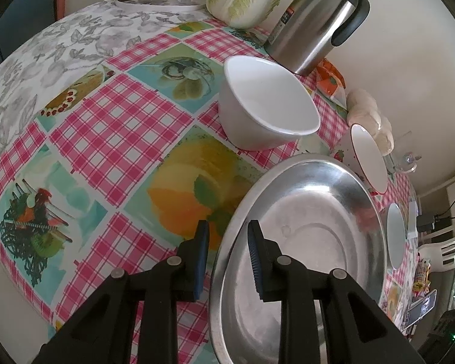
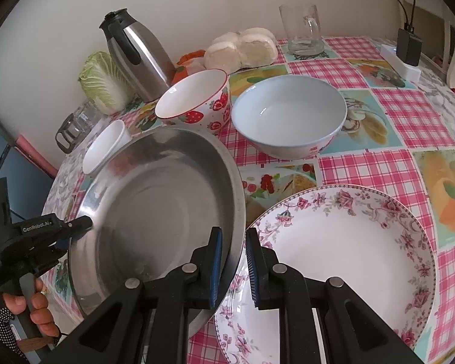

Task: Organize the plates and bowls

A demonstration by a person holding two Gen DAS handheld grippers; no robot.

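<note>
Two grippers are bracketing one steel pan from opposite sides. The left gripper is reaching forward low over the table, its fingers parted with a moderate gap; the pan's rim is passing between them, one pad outside over the cloth and the other inside the basin, neither clearly pressing the metal. In the right wrist view this gripper is showing at the pan's left rim, a bare hand wrapping its handle.

The right gripper is angled forward likewise, its fingers also apart, straddling the pan's right rim: one blue pad inside the pan, the other over the floral plate, which is lying just beside the pan toward the table's near edge (whether the pan's rim is overlapping it, I cannot tell).

Counting left to right behind the pan: one plain white bowl, one strawberry bowl, one pale blue bowl. So three bowls, one plate, one pan. Along the far edge by the wall are standing a glass carafe, a cabbage, a steel thermos jug, a bag of buns and a glass mug.
</note>
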